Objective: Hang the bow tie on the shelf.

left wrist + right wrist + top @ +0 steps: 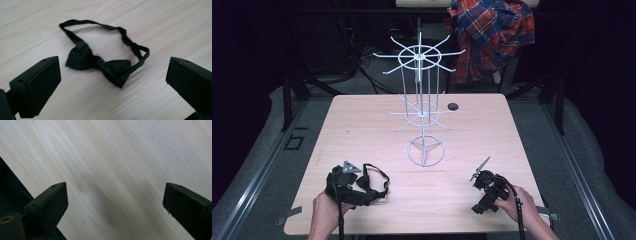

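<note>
While a black bow tie (100,63) lies flat on the pale wood table (362,115), the left gripper (110,82) hovers just above it w/ jaws spread wide, holding nothing. In the left gripper view the tie sits between the two black pads, its bow at centre and its thin neck strap (112,30) looping away toward 12 o'clock, w/ a small clasp on the strap at about 2 o'clock. In the high view the tie (373,182) lies at roughly 7 o'clock on the table, just beside the left gripper (343,181) and the hand holding it.

The right gripper (115,202) is also wide open and empty, aimed at bare wood near the table's edge; in the high view it (486,190) sits at about 5 o'clock, well apart from the tie. A white wire display rack (424,100) w/ spoked hooks stands at centre, toward 12 o'clock. A plaid shirt (492,35) hangs beyond the table at about 1 o'clock.

Risks, as a judgement: the jaws may close on the strap alone, so the bow dangles and swings; the flat fabric may slide or bunch under the pads instead of lifting; if the tie goes onto the rack, the loose loop could snag a wrong hook or tip the light frame.

No brand, label or readable writing is visible anywhere.
</note>
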{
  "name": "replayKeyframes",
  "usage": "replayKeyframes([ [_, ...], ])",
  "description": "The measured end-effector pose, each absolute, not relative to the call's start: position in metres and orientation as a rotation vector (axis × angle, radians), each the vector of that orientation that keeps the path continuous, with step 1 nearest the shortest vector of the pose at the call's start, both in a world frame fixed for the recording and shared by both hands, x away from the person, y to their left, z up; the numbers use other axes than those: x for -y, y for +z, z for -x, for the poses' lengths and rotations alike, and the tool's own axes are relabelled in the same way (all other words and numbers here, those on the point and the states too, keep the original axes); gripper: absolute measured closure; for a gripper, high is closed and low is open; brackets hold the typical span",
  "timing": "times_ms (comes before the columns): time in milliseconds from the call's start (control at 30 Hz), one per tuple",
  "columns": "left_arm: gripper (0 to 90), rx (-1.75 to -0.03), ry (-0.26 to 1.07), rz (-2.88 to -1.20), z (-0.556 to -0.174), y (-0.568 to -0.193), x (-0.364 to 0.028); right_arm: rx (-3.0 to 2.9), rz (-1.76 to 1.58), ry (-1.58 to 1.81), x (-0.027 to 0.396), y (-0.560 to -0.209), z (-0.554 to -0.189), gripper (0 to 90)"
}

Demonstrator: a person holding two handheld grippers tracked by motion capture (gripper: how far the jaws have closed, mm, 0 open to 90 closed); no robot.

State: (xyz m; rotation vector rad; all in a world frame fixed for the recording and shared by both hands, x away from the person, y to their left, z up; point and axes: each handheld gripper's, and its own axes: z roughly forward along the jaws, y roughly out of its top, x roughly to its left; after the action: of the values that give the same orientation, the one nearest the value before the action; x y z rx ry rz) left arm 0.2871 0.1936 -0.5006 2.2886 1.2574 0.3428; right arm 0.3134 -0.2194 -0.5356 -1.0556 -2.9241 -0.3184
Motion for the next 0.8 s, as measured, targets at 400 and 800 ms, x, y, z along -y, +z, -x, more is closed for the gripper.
replayKeyframes([
  [400,13.8,-1.13,0.281,-2.452,-0.305,-0.522,-0.159,2.921,1.048,-0.321,0.223,-0.536,-0.309,5.9],
  [800,43.1,-1.117,0.215,-2.495,-0.309,-0.529,-0.159,2.93,1.061,-0.302,0.226,-0.534,-0.306,6.7],
])
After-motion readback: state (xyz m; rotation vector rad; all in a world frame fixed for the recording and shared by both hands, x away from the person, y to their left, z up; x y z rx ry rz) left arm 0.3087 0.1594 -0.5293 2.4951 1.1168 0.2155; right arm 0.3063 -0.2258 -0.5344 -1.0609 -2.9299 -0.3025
